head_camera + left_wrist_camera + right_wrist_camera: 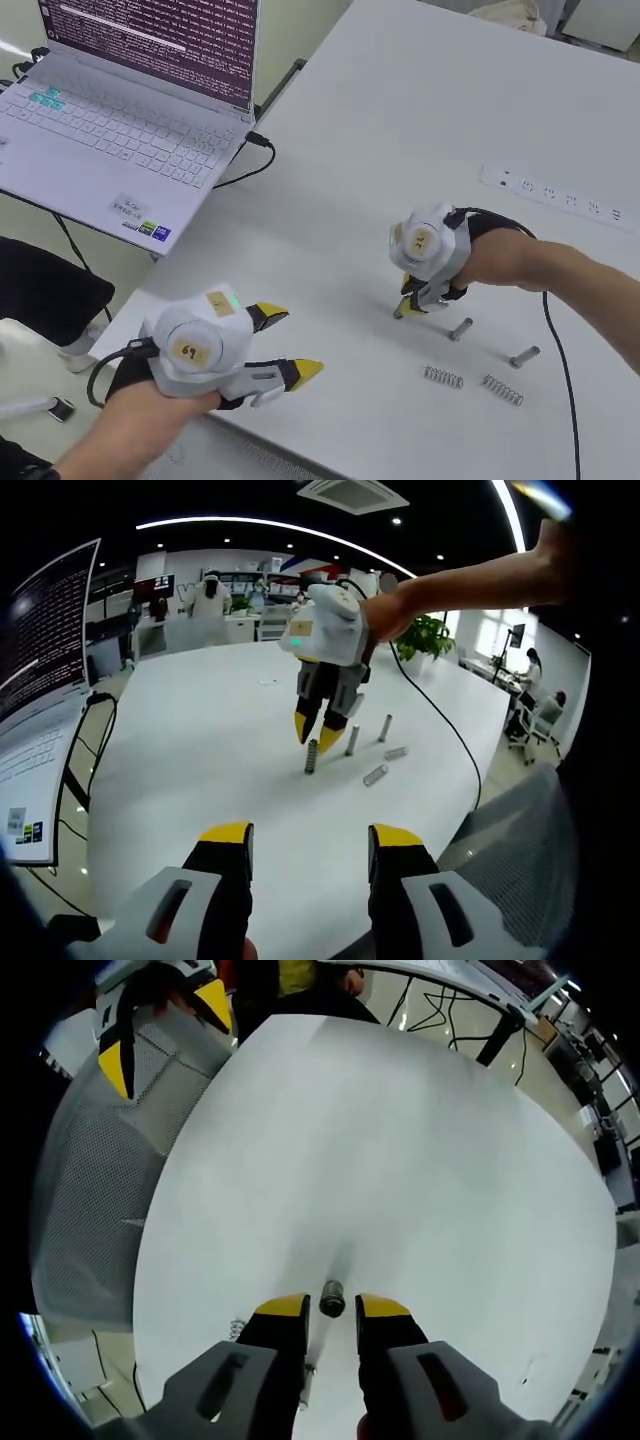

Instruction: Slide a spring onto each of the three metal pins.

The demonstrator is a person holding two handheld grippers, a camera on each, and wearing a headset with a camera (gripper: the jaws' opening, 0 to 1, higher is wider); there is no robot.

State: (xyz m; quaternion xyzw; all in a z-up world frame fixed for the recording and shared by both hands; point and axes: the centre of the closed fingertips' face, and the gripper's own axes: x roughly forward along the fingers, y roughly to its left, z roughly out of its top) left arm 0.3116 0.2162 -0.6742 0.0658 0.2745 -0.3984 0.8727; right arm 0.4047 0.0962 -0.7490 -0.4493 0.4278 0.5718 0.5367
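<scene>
Three metal pins stand on the white table [400,120]. The leftmost pin [401,312] carries an upright spring [311,757]. My right gripper [412,300] hovers just over it, open, with the pin top [331,1300] in the gap between its jaws and untouched. The other two pins [460,328] [523,355] are bare. Two loose springs [442,376] [501,389] lie flat in front of them. My left gripper [290,342] is held open and empty near the table's front edge, well left of the pins.
An open laptop [130,110] sits at the far left with a black cable [240,170] running from it. A white power strip [555,192] lies behind the pins. A grey mesh chair [90,1190] stands off the table edge.
</scene>
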